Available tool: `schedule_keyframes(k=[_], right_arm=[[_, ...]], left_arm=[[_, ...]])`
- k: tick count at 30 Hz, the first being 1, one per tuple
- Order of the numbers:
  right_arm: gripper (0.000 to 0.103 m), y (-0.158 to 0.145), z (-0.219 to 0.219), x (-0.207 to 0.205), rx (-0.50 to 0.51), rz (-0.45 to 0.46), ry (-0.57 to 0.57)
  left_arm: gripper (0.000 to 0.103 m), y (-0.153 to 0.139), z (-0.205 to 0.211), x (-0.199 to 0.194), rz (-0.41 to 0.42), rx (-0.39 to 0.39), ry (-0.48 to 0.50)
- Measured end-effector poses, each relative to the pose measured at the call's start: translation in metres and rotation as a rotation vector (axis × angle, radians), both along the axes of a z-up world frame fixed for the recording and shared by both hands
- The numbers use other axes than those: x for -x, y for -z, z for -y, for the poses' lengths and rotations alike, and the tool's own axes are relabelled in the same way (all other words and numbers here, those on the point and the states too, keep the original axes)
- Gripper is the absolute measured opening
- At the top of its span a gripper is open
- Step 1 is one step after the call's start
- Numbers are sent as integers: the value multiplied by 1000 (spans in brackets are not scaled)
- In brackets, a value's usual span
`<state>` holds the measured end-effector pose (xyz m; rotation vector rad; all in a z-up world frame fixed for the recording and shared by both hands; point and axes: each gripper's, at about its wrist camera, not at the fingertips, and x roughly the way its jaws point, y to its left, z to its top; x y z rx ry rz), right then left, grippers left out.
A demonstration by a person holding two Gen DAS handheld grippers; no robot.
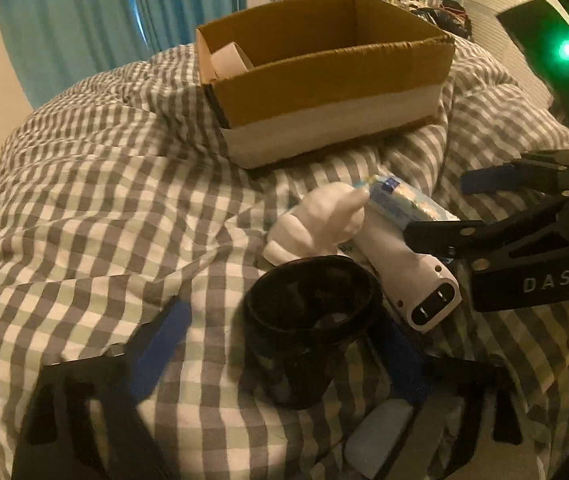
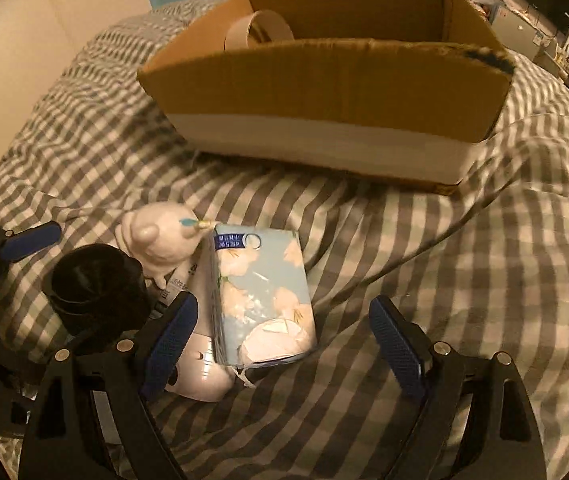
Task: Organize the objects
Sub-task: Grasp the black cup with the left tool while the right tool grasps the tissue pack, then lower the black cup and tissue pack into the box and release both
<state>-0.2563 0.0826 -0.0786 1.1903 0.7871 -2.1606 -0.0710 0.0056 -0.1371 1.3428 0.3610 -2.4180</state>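
Step in hand, as judged: pick loose items off the checked duvet (image 2: 444,280) and place them in the cardboard box (image 2: 324,80), which sits beyond the pile and already holds a white tape roll (image 2: 258,26).

The right gripper (image 2: 284,344) straddles the tissue pack (image 2: 264,296), jaws spread wide, neither pad touching it. The left gripper (image 1: 284,344) brackets the black cup (image 1: 308,320), jaws likewise spread — contact with the far pad cannot be confirmed.

Procedure: centre each item between the pads before closing. The tissue pack is soft; grip across its narrow width, moderately. The white handheld device (image 1: 412,276) lies touching the pack and against the white plush toy (image 2: 156,240) — lift straight up to avoid dragging either.

Pose: both grippers point forward and downward toward the box, right beside left, close together.
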Motion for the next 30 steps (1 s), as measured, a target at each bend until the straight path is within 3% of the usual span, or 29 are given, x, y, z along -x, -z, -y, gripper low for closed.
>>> schedule_keyframes(k=[2, 3, 4, 6, 11, 15, 18, 22, 25, 30], right_arm=[[87, 1, 2, -1, -10, -1, -6], [87, 2, 2, -1, -11, 2, -6], [84, 2, 1, 0, -9, 8, -7], [79, 3, 0, 1, -1, 21, -4], [55, 3, -2, 1, 31, 74, -18], [50, 0, -2, -3, 27, 69, -27], [46, -4, -4, -11, 13, 30, -29], [46, -25, -5, -30, -21, -114, -33], [46, -40, -6, -47, -15, -165, -46], [46, -61, 5, -68, -13, -242, -66]], left_arm=[[73, 2, -2, 1, -1, -15, 20], [61, 2, -2, 1, -9, -30, 33], [59, 2, -3, 0, -17, -41, 43], [59, 1, -6, -1, -21, -31, 46], [59, -1, -9, -6, -34, -17, 39], [59, -13, -10, -9, -56, 8, 22], [59, -18, -7, -12, -57, 7, 7], [59, -22, -1, -14, -61, -26, -7], [59, -31, 6, -16, -73, -43, -18], [59, -65, 21, -20, -146, -28, -39]])
